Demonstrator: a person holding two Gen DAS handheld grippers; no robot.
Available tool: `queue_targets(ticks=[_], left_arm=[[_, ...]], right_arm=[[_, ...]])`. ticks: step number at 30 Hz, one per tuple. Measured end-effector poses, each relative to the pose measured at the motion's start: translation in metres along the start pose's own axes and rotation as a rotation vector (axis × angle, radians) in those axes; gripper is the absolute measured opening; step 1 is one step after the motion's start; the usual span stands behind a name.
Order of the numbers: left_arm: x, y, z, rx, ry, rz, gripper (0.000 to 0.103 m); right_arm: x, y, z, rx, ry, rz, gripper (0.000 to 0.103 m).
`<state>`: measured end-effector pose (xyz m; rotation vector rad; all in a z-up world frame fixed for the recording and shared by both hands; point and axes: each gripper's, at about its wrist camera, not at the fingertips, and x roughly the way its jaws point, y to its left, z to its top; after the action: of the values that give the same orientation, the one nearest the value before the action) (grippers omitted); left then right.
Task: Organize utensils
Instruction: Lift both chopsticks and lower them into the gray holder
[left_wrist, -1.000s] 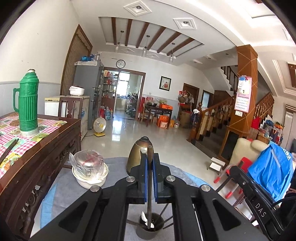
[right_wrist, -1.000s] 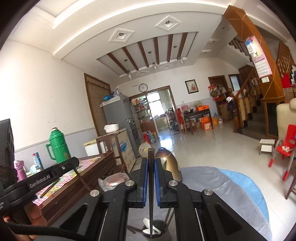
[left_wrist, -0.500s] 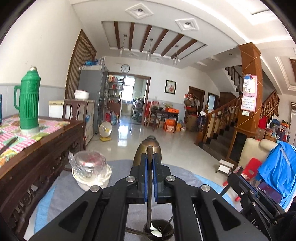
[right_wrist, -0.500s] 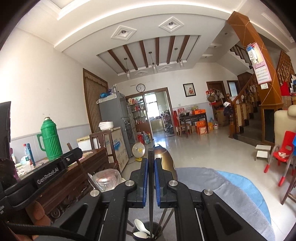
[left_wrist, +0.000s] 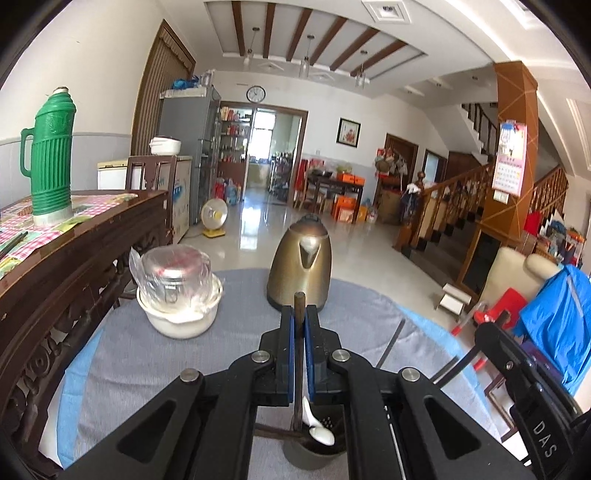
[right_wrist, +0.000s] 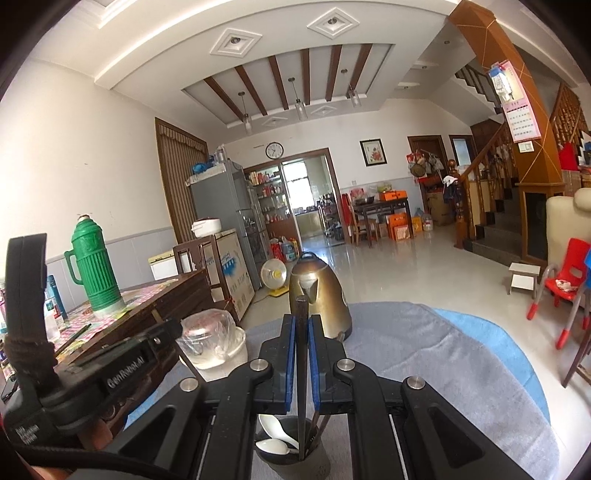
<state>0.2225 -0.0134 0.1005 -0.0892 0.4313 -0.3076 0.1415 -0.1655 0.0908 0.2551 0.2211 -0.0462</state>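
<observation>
Left gripper clamps a dark brown wooden chopstick, its lower end inside the dark grey perforated utensil cup. Right gripper pinches a second dark chopstick, tip down in that cup too, beside two white plastic spoons. Bronze metal kettle stands beyond the cup.

2 dark chopsticks stand upright over a grey holder containing white spoons.
</observation>
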Motion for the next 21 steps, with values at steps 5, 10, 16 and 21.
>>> queue_targets(ticks=[5, 10, 16, 21], left_arm=[[0.004, -0.007, -0.009, 0.033, 0.052, 0.022, 0.006], [0.003, -0.012, -0.017, 0.073, 0.071, 0.042, 0.006], [0.000, -0.016, -0.020, 0.096, 0.080, 0.056, 0.006], [-0.001, -0.014, -0.021, 0.098, 0.087, 0.061, 0.007]], right_arm=[[0.006, -0.004, -0.005, 0.017, 0.036, -0.003, 0.007], [0.011, -0.014, -0.007, 0.058, 0.074, -0.005, 0.007], [0.012, -0.016, -0.010, 0.081, 0.097, 0.000, 0.007], [0.013, -0.014, -0.013, 0.083, 0.107, 0.003, 0.007]])
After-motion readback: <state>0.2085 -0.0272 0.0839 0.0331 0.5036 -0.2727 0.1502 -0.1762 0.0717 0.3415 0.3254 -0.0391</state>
